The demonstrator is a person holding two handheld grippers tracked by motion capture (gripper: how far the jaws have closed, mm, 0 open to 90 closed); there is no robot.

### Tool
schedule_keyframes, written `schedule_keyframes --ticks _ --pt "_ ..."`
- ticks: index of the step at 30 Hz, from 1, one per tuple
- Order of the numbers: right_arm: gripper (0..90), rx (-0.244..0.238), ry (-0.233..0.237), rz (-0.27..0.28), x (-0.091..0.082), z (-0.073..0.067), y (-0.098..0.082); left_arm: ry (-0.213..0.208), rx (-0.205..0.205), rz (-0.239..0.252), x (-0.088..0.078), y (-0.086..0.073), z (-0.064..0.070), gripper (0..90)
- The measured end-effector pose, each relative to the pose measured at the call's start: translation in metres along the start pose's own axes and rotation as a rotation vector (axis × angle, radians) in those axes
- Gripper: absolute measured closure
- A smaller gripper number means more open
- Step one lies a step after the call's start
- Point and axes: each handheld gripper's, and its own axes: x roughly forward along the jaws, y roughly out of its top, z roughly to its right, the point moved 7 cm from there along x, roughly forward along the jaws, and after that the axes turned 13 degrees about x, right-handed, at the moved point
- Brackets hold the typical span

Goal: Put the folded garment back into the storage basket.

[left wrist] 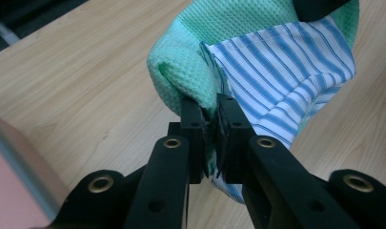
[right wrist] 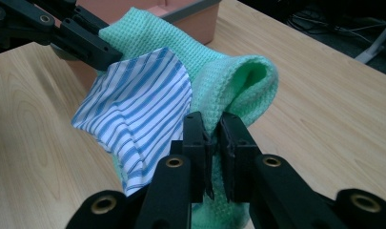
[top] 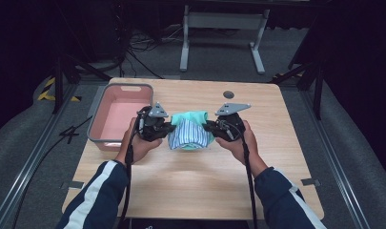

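Note:
A mint-green waffle-weave cloth (top: 190, 117) with a blue-and-white striped panel (top: 189, 132) hangs between the two grippers over the middle of the wooden table (top: 195, 186). My left gripper (top: 169, 128) is shut on the cloth's left edge; in the left gripper view its jaws pinch the green cloth (left wrist: 190, 71) and striped panel (left wrist: 286, 67) together, gripper (left wrist: 210, 109). My right gripper (top: 207, 127) is shut on the right edge; in the right gripper view the green cloth (right wrist: 238, 81) folds over its jaws, gripper (right wrist: 212, 125), and the striped panel (right wrist: 138, 105) hangs to the left.
A pink bin with a grey rim (top: 99, 119) stands at the table's left, close behind the left gripper; its corner (right wrist: 195, 14) also appears in the right gripper view. A dark grommet hole (top: 228, 94) sits near the table's far edge. A white stand (top: 224, 21) is on the floor beyond.

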Motion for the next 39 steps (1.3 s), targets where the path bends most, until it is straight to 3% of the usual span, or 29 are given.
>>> schedule_keyframes --ticks 11,23,39 --pt "81.9 -0.051 0.025 0.01 0.014 -0.029 0.032 0.049 -0.03 0.01 -0.036 -0.012 -0.019 83.1" --pt "81.8 -0.083 0.063 0.024 0.04 -0.062 0.058 0.119 -0.058 -0.026 -0.072 -0.032 -0.043 83.1" --pt "81.9 -0.118 0.122 0.029 0.072 -0.109 0.086 0.195 -0.096 -0.056 -0.109 -0.057 -0.074 83.1"
